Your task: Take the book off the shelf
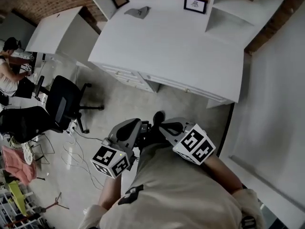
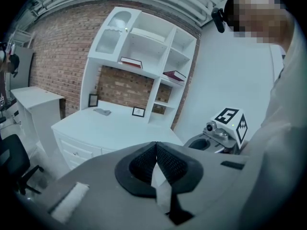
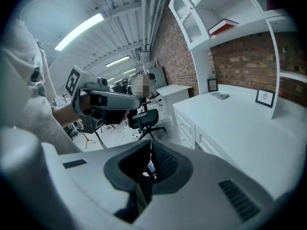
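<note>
Both grippers are held low at the person's waist, pointing forward and slightly down, short of the desk (image 1: pixel 171 46). The left gripper (image 2: pixel 156 148) has its jaws together with nothing between them, and the right gripper (image 3: pixel 149 151) likewise. The book (image 2: pixel 131 62) lies flat on a middle shelf (image 2: pixel 148 72), long edge along the shelf front, above and ahead of both grippers and well apart from them across the desk. A second book (image 2: pixel 175 75) lies flat in the right bay. The right gripper is judged nearer the shelving.
</note>
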